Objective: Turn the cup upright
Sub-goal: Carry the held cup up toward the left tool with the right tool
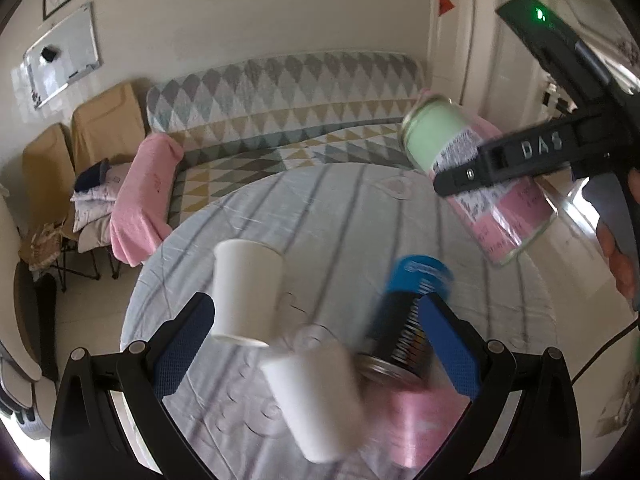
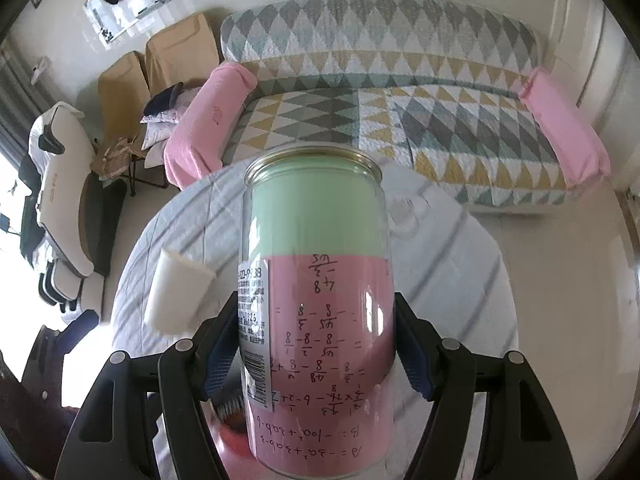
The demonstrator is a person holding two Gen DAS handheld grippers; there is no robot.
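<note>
Standing farthest left on the round table [image 1: 500, 300], which is covered by a pale striped cloth, a white paper cup [image 1: 246, 292] sits with its wide mouth down, just beside the blue pad of the left gripper's [image 1: 316, 344] left finger but apart from it. That gripper's fingers are spread wide with nothing between the pads; a second white paper cup [image 1: 316, 396], blurred, appears tipped over in the space below them, and I cannot tell whether it touches the table. Right of it a dark can with a blue end [image 1: 412, 312] leans beside the other blue pad, and whether they touch cannot be told through the blur; below it lies something pink [image 1: 416, 424], too blurred to name. Farther right, above the table, the right gripper [image 2: 316, 344] holds a clear cup [image 2: 316, 304] lined with green and pink paper, its fingers closed against both sides of the lower, pink part. In the left wrist view this cup [image 1: 476, 176] tilts, metal-rimmed mouth up and to the left; in the right wrist view the handwritten sums on the pink paper read upside down. Behind the table stands a sofa [image 2: 400, 92] under a triangle-patterned quilt.
</note>
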